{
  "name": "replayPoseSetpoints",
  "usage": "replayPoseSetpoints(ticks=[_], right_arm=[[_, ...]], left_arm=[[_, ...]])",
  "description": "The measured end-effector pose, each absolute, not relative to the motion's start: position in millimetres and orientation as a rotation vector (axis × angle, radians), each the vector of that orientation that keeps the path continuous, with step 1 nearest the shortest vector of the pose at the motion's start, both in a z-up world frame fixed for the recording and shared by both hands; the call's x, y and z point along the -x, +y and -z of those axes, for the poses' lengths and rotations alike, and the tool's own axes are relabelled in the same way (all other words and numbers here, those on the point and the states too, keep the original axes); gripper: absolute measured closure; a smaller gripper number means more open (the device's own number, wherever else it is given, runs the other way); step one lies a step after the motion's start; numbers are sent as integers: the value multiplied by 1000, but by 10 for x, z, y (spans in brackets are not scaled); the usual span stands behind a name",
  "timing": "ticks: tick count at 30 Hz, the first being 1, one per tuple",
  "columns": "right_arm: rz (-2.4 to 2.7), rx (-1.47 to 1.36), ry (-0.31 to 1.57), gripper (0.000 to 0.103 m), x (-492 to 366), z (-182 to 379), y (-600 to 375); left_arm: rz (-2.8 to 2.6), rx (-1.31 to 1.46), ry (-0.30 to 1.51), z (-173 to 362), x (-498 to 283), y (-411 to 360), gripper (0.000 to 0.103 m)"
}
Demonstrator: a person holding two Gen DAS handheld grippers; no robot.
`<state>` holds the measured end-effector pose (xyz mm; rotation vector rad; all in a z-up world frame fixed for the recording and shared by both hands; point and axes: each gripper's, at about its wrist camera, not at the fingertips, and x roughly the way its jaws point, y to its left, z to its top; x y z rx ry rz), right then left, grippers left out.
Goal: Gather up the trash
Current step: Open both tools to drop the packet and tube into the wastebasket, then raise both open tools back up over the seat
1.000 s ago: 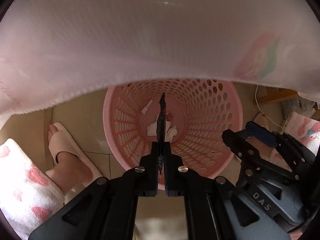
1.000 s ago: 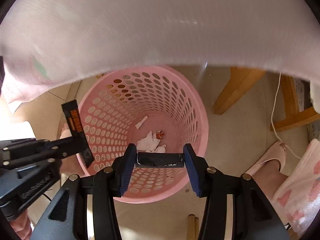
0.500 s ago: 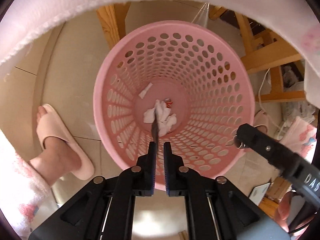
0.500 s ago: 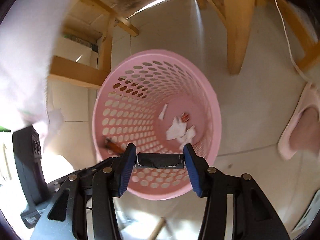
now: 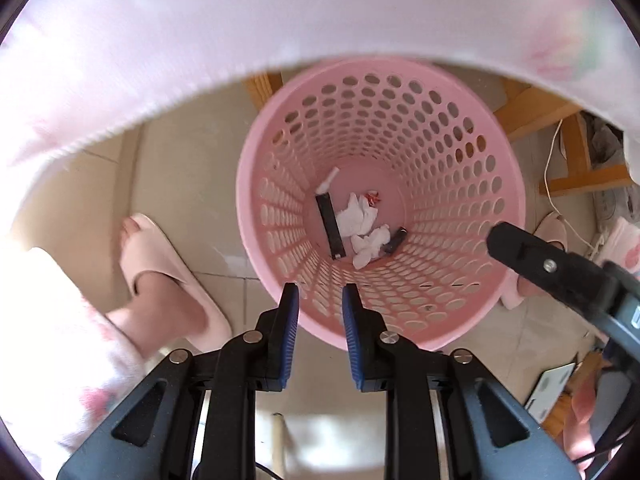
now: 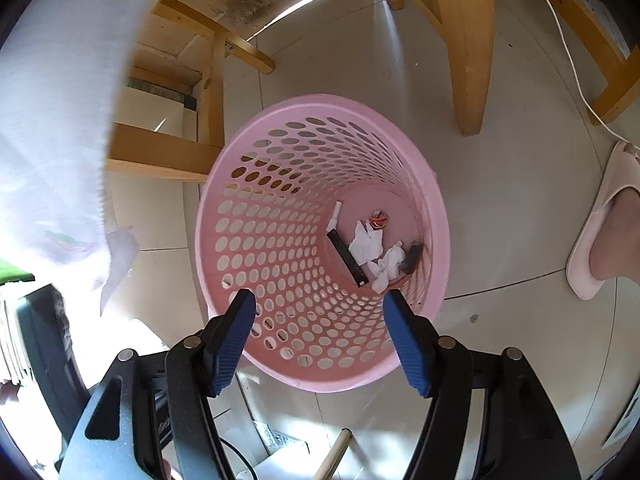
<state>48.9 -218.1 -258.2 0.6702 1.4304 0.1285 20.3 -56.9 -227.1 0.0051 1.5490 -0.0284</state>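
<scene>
A pink perforated trash basket (image 5: 460, 148) stands on the tiled floor; it also shows in the right wrist view (image 6: 256, 248). On its bottom lie a long black wrapper (image 5: 330, 226), crumpled white tissues (image 5: 360, 220), a small dark piece (image 5: 396, 238), a white strip and a red scrap. My left gripper (image 5: 320, 294) is open and empty above the basket's near rim. My right gripper (image 6: 318, 300) is open wide and empty above the near rim; it also shows in the left wrist view (image 5: 532, 256).
A pink tablecloth (image 5: 200, 40) hangs over the top of both views. Wooden furniture legs (image 6: 468, 52) stand behind the basket. A white cable (image 6: 568, 60) runs across the floor. The person's slippered feet (image 5: 160, 264) stand on either side.
Both grippers have opened. The black wrapper left my left gripper and the dark piece left my right gripper; both now lie in the basket.
</scene>
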Motion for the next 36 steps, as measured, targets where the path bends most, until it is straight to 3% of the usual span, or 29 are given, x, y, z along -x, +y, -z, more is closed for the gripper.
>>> replayPoseSetpoints(ticks=[10,16,20,29,33,36], right_arm=[[-98,-589,1369,34,-457,2260,-2185],[-131,-604,1348,34,-385,2046,-2220],[-171,-515,1311,34,-387,1839,-2127],[-211,-361,1176,34,-265,1349,-2051],[-204,-349,1121,34,-217,1178,-2081],[-201,-304,1070,34,-189,1032,-2034]], left_arm=[[23,-51,1343,1666,-173,-549,80],[32,-64,1216,1369,-159,-567,73],[30,-116,1154,1255,-189,-603,60],[-11,-125,1033,947,-166,-558,58],[-51,-180,892,722,-82,-621,41],[-52,-176,826,589,-41,-631,39]])
